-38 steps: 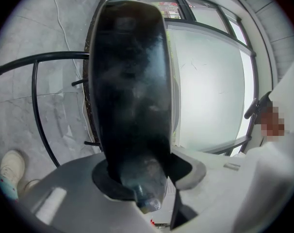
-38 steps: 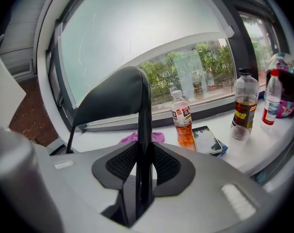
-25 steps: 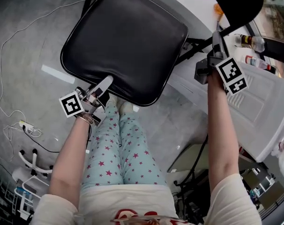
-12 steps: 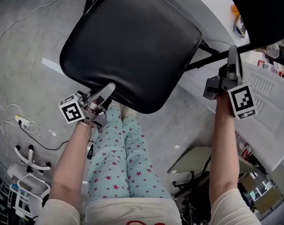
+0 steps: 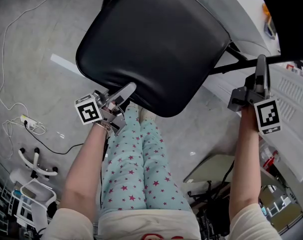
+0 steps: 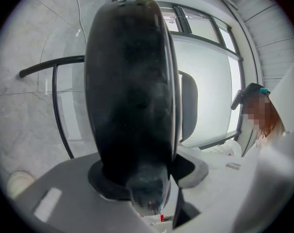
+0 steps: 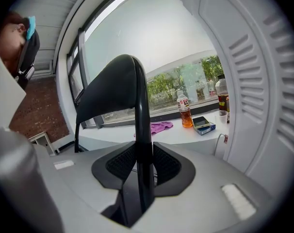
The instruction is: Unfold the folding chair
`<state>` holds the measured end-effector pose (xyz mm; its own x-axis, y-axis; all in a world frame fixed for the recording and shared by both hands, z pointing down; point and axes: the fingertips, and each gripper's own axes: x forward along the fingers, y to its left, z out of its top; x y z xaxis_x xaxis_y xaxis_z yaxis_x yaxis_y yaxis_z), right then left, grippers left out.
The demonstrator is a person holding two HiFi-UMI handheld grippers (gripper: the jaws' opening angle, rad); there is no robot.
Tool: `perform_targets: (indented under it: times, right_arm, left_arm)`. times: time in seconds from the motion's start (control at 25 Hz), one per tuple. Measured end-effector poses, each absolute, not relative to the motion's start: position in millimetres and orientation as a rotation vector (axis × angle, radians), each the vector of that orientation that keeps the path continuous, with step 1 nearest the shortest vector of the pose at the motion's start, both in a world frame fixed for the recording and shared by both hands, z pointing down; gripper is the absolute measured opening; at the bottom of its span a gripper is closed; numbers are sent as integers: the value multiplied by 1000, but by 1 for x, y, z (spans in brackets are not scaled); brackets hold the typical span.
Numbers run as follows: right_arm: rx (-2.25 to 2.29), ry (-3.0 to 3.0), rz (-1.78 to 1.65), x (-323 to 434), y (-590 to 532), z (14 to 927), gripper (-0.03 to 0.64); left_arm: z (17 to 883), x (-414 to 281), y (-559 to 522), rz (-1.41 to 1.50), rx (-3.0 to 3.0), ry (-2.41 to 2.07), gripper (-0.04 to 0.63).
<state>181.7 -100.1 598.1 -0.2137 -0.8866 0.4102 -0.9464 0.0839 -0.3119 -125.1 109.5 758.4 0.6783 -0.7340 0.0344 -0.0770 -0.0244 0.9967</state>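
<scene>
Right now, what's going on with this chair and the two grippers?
A person with a handheld gripper in each hand is opening a black folding chair. The left gripper is clamped on the front edge of the padded seat. The right gripper is clamped on the frame tube below the backrest. The seat faces up at the head camera; whether the chair is fully open I cannot tell.

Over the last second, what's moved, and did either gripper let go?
The seat and both grippers shifted right in the head view, and the right gripper also drew nearer the person. Nothing was let go: the left gripper stays clamped on the seat's front edge, and the right gripper stays clamped on the black frame tube.
</scene>
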Motion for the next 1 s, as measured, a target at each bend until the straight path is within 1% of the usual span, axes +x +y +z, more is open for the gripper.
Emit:
perform_targets:
  times: [0.44, 0.56, 0.6, 0.64, 0.68, 0.72, 0.84, 1.0]
  right_arm:
    - [1955, -2210, 736, 183, -93, 597, 130]
    - [2015, -2190, 813, 184, -90, 602, 138]
    - [2044, -2184, 867, 184, -88, 605, 141]
    - [2075, -2170, 925, 185, -85, 608, 165]
    - [2106, -2147, 974, 187, -81, 613, 190]
    - [2134, -2114, 1006, 188, -75, 616, 199]
    - [2159, -1996, 1034, 185, -51, 626, 207]
    - [2079, -1928, 1051, 168, -15, 626, 206]
  left_arm:
    - [764, -124, 111, -600, 1522, -702, 233]
    - [768, -126, 114, -543, 1504, -743, 261]
    - [771, -128, 117, -509, 1493, -775, 288]
    - [773, -130, 120, -479, 1478, -809, 317]
    - [774, -134, 124, -457, 1457, -844, 322]
    - [775, -139, 128, -445, 1434, -882, 322]
    - [774, -156, 137, -428, 1367, -1012, 323]
    - [770, -169, 153, -298, 1321, -1167, 325]
